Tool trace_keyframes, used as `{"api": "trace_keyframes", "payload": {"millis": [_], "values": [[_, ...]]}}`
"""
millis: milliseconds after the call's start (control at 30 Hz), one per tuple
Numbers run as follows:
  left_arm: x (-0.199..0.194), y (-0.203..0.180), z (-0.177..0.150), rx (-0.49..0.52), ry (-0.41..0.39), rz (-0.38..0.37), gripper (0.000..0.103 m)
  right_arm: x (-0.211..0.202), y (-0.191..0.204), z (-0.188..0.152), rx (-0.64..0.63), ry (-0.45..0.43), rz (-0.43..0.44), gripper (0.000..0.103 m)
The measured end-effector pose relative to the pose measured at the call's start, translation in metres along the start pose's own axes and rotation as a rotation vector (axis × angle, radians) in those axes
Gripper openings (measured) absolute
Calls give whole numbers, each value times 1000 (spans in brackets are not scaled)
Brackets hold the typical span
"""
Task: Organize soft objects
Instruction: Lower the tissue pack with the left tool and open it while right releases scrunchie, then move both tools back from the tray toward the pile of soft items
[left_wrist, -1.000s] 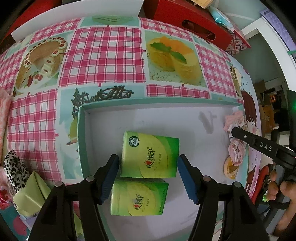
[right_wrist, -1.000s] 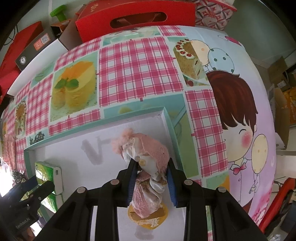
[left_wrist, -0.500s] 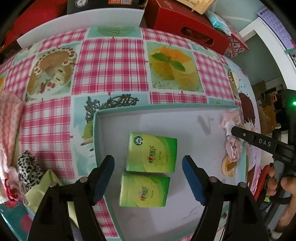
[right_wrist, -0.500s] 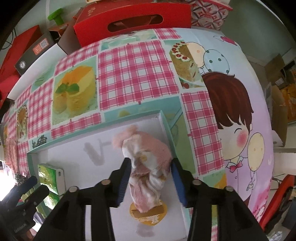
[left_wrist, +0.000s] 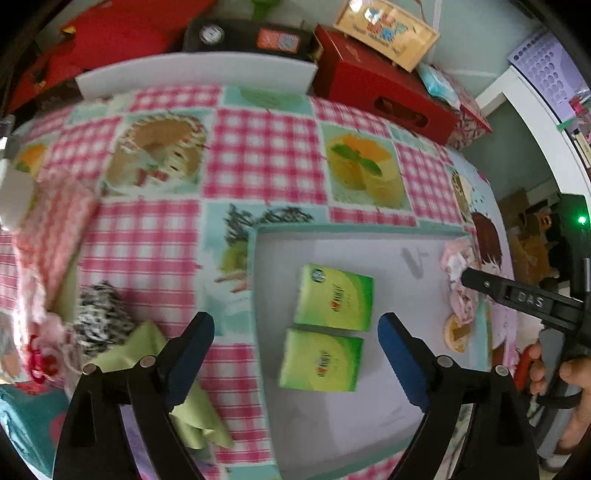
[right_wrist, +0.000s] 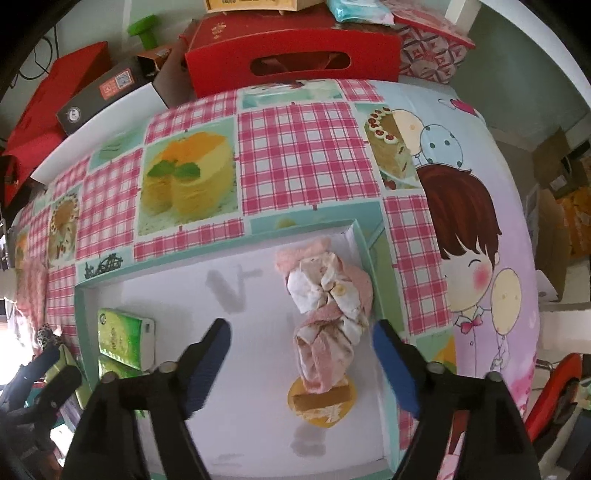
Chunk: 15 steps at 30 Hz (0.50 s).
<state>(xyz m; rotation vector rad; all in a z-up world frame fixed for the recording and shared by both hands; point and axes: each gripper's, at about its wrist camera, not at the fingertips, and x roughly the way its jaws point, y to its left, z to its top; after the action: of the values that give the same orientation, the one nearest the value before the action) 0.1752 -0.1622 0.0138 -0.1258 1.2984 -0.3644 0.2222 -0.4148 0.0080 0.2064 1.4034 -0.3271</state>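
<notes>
A shallow white tray with a teal rim (left_wrist: 255, 280) (right_wrist: 79, 306) lies on the table. Two green tissue packs (left_wrist: 334, 297) (left_wrist: 321, 360) lie side by side in it; they also show in the right wrist view (right_wrist: 123, 338). A pink and white bundle of cloth (right_wrist: 327, 314) (left_wrist: 460, 291) lies at the tray's right side, its lower end over a yellow tag (right_wrist: 321, 400). My left gripper (left_wrist: 295, 352) is open and empty, above the tray's left part. My right gripper (right_wrist: 301, 350) is open and empty, held back from the bundle.
Left of the tray lie a leopard-print cloth (left_wrist: 101, 314), a light green cloth (left_wrist: 192, 413) and a pink checked cloth (left_wrist: 48, 236). Red boxes (right_wrist: 291, 59) and a dark box (left_wrist: 251, 38) stand along the table's far edge.
Both grippers have opened and pulled back. The left one let go of the tissue pack and swung left. The right one let go of the pink bundle, which now lies in the tray.
</notes>
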Motion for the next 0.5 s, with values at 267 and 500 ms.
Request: {"api": "trace_keyframes", "payload": {"millis": [267, 500], "values": [[-13, 25, -15, 11, -45, 35, 91, -16, 4, -27, 15, -56, -26, 102], [-15, 47, -24, -46, -83, 26, 98, -25, 16, -35, -39, -117, -46, 103]]}}
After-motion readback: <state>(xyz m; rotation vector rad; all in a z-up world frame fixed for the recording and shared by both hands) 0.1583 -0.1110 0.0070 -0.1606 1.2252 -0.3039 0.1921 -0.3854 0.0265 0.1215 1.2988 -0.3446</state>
